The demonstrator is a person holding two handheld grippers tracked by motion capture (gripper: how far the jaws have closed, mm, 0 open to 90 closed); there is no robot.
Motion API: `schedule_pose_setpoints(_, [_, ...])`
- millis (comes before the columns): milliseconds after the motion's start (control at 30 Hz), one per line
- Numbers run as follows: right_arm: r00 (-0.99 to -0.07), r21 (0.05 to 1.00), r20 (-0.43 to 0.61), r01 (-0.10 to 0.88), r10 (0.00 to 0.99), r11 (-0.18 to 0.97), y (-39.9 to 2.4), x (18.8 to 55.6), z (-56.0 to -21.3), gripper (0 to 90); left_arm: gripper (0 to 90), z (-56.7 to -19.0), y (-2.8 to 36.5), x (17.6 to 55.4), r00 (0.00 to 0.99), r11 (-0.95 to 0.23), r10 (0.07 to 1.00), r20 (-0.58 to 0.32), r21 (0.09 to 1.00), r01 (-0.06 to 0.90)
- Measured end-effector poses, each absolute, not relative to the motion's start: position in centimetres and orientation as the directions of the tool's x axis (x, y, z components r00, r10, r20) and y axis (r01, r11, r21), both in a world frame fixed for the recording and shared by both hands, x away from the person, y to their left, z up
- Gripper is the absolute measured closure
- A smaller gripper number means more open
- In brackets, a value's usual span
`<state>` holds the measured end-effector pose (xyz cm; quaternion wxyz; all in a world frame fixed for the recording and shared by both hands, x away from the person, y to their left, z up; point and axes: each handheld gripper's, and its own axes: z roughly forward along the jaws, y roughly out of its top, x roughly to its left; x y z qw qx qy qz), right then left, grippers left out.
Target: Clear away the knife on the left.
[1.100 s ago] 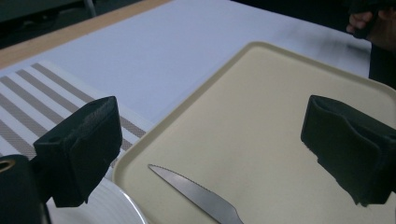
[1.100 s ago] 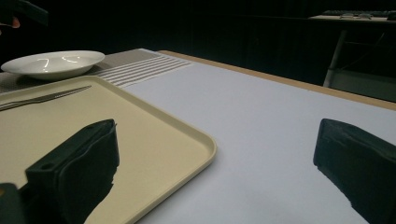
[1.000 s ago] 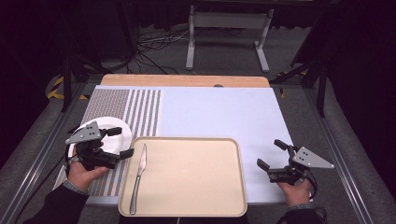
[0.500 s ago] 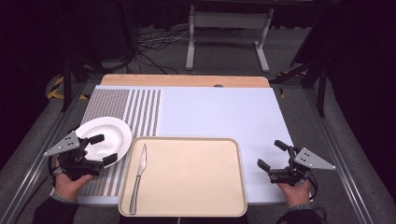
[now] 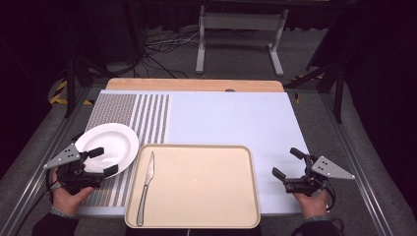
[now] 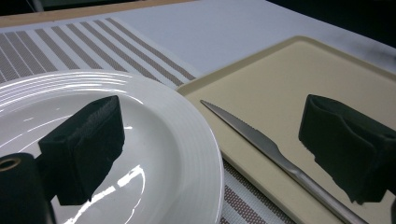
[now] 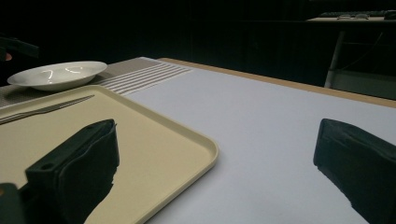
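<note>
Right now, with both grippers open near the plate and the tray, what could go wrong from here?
The left gripper hangs open at the rim of the white plate, which looks glossy; a pinch on that smooth rim might slip or tip it. The plate's edge sits close to the tray, so a nudge could knock them together. The knife lies flat along the tray's left side, thin and low, so it may be awkward to pick up cleanly.
</note>
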<state>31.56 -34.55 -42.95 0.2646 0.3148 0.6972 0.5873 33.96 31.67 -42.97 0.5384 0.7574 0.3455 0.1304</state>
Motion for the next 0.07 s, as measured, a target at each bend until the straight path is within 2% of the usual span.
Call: schedule_pose_setpoints(67, [-0.661, 0.985, 0.0, 0.128, 0.751, 0.112, -34.56, 31.57, -42.95, 1.3, 7.2, -42.95, 31.71, 33.96, 0.726, -0.173, 0.663, -0.183, 0.906, 0.386])
